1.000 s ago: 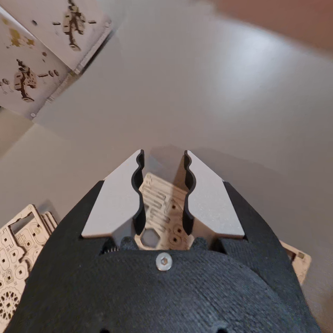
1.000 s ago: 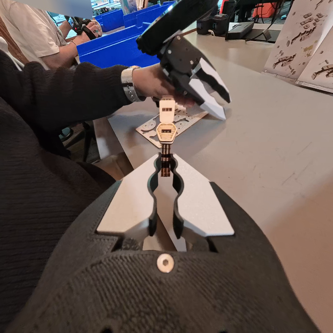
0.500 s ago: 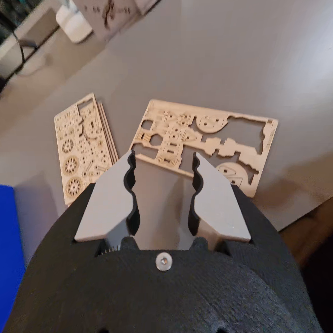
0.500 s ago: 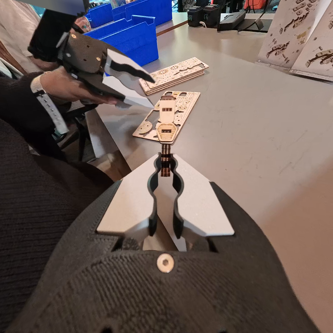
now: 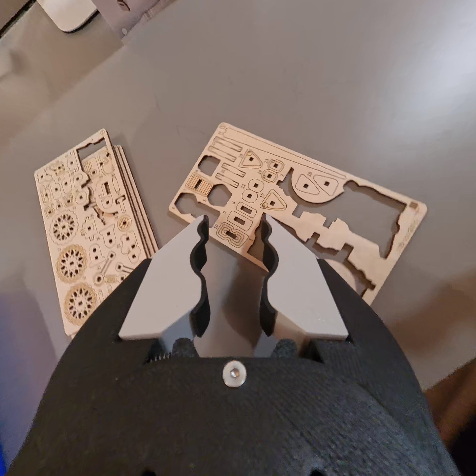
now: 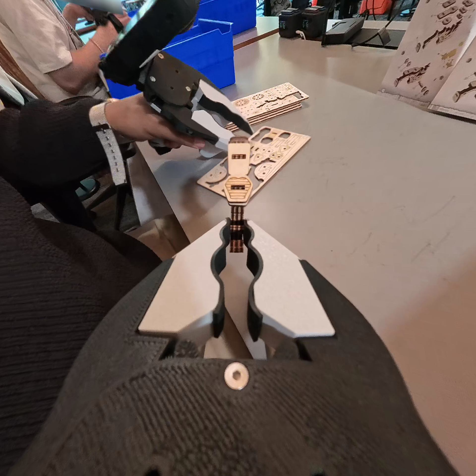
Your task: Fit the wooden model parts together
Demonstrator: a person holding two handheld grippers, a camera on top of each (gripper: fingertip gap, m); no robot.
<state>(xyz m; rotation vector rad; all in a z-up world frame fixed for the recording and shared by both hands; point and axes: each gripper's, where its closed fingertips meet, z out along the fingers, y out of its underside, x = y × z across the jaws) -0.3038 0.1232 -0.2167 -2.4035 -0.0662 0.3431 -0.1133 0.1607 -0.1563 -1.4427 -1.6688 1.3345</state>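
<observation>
My right gripper [image 6: 237,222] is shut on a small wooden model assembly [image 6: 238,177], held upright above the table edge. My left gripper [image 5: 234,219] is open and empty, hovering above the near edge of a single wooden parts sheet [image 5: 304,180] that has several cut-outs. In the right wrist view the left gripper [image 6: 231,128] is held by a hand over the same sheet [image 6: 268,159]. A stack of wooden parts sheets [image 5: 85,221] with wheel shapes lies to the left of the single sheet; it also shows in the right wrist view [image 6: 273,101].
The grey table [image 6: 373,206] has its front edge near the sheets. A blue bin [image 6: 206,51] stands behind the left gripper. Printed instruction sheets [image 6: 438,59] stand at the far right. Dark devices [image 6: 355,31] sit at the back. Another person [image 6: 43,51] sits at the left. Left tips to right tips: about 20 centimetres.
My left gripper has swung from pointing across the table to looking down on the two wooden sheets and has come closer to the single sheet. My right gripper holds the assembly still.
</observation>
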